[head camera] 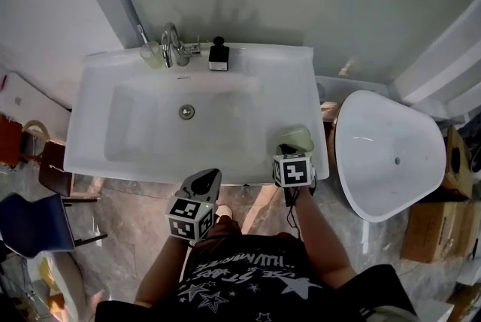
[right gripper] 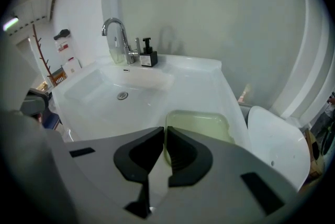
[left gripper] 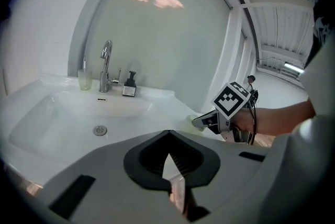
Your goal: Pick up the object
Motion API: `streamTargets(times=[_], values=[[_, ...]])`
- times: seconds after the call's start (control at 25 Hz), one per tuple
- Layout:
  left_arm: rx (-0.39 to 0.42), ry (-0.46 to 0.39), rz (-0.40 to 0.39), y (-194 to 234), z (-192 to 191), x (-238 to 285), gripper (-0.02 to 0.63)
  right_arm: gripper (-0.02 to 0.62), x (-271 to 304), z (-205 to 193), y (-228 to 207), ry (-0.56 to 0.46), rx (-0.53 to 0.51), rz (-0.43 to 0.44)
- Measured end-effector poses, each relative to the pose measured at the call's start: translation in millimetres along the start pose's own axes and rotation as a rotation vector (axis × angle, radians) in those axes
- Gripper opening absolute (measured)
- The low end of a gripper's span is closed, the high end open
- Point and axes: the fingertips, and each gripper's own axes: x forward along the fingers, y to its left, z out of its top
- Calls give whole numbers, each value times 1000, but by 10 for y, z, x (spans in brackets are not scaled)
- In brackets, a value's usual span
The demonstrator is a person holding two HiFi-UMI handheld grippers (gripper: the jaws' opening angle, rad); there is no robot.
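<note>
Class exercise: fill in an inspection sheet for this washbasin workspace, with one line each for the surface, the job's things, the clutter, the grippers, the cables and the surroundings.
Surface: white washbasin counter, its bowl bare apart from the drain.
Job's things: pale green dish at the counter's right front corner.
Clutter: tap, cup and black pump bottle along the back edge.
Grippers: right hand-held gripper shut on the dish's near rim; left hand-held gripper shut, nothing between its jaws, in front of the counter's front edge.
Cables: black cable hangs under the right hand-held gripper.
Surroundings: white oval fixture at right, cardboard box beyond it, blue chair at left.
</note>
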Motion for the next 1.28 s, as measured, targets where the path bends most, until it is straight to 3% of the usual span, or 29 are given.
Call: streamTargets(times=[0.56, 0.84, 1.28], values=[[-23, -131, 216, -864, -248, -578, 15, 32, -794, -167, -104, -161, -135, 188], [-70, -177, 322, -1594, -753, -939, 15, 32, -1262, -583, -170, -228, -221, 290], [-153, -159, 468, -2474, -1491, -1455, 15, 32, -1777, -1202, -177, -270, -295, 421]])
